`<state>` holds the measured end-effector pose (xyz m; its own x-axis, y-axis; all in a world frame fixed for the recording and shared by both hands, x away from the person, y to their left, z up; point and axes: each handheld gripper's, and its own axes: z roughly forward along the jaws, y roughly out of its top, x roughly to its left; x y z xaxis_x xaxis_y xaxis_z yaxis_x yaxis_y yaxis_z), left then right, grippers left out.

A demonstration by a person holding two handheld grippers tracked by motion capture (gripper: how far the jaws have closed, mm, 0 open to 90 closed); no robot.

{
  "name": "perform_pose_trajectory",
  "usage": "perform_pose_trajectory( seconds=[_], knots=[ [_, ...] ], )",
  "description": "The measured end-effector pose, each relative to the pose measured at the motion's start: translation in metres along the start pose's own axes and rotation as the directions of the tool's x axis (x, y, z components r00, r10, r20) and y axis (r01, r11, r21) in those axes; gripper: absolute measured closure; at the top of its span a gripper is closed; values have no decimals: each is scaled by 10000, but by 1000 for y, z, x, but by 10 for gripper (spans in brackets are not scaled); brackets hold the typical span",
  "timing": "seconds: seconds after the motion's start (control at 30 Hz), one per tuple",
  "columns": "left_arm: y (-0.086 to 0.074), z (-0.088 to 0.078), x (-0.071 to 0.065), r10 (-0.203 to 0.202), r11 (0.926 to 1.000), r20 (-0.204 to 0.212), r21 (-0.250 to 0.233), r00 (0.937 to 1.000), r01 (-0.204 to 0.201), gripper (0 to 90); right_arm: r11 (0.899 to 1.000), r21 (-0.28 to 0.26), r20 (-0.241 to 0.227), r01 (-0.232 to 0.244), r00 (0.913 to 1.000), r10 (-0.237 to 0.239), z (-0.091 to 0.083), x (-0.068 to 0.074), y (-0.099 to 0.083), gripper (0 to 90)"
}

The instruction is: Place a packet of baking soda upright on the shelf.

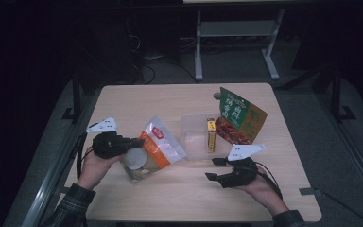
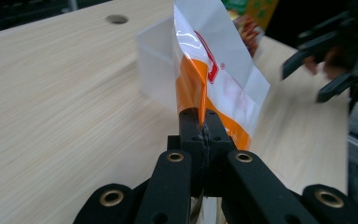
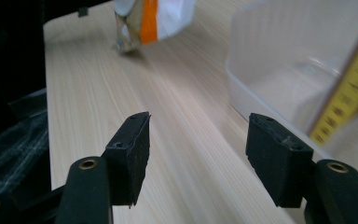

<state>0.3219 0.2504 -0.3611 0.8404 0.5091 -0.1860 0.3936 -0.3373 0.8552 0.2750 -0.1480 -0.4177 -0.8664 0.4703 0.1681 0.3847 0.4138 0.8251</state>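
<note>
An orange and white snack pouch (image 1: 153, 149) hangs tilted at the table's left, one corner near the wood. My left gripper (image 1: 134, 141) is shut on its left edge; in the left gripper view the jaws pinch the pouch (image 2: 214, 79) at its orange band. My right gripper (image 1: 213, 169) stands open above the bare wood at the front right, nothing between its fingers (image 3: 130, 154). In the right gripper view the pouch (image 3: 151, 18) shows farther off. A clear plastic box (image 1: 196, 137) holds a yellow packet (image 1: 211, 135) standing on edge.
A green and orange snack bag (image 1: 238, 116) leans at the back right of the table (image 1: 170, 194), next to the clear box (image 3: 284, 60). The other gripper (image 2: 331, 56) shows far off in the left gripper view. Dark floor and a desk frame lie beyond.
</note>
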Motion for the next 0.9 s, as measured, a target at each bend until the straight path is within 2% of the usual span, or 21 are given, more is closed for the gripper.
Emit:
perform_pose_trajectory(
  seconds=[0.23,0.33,0.4,0.47,0.63,0.7,0.77,0.83,0.9],
  knots=[
    [7,11,-20,225,9995,530,-230,9983,-213,896,9991,-212,-611,373,9974,-385,24,5,18,394],
    [9,14,-26,286,9991,683,-346,9973,-263,896,9982,-462,-919,393,9948,-434,33,8,26,396],
    [9,16,-29,287,9987,770,-447,9966,-253,896,9952,-834,-1018,516,9930,-600,37,11,32,395],
    [10,16,-31,256,9981,878,-583,9958,-205,896,9935,-1094,-1331,324,9900,-470,41,11,37,392],
    [11,16,-36,278,9964,940,-824,9952,-201,896,9908,-1353,-1586,45,9870,-262,55,12,44,515],
    [11,17,-36,255,9963,971,-843,9949,-173,896,9906,-1338,-1809,-293,9835,47,60,10,45,592],
    [10,17,-35,195,9963,979,-853,9950,-111,896,9894,-1410,-2086,-360,9780,59,63,9,45,674],
    [10,17,-34,199,9961,956,-880,9952,-115,896,9864,-1603,-2178,-357,9760,-1,62,11,46,766],
    [10,17,-34,102,9951,1006,-988,9949,-2,895,9853,-1673,-2217,-336,9751,-44,60,13,47,821]
  ],
)
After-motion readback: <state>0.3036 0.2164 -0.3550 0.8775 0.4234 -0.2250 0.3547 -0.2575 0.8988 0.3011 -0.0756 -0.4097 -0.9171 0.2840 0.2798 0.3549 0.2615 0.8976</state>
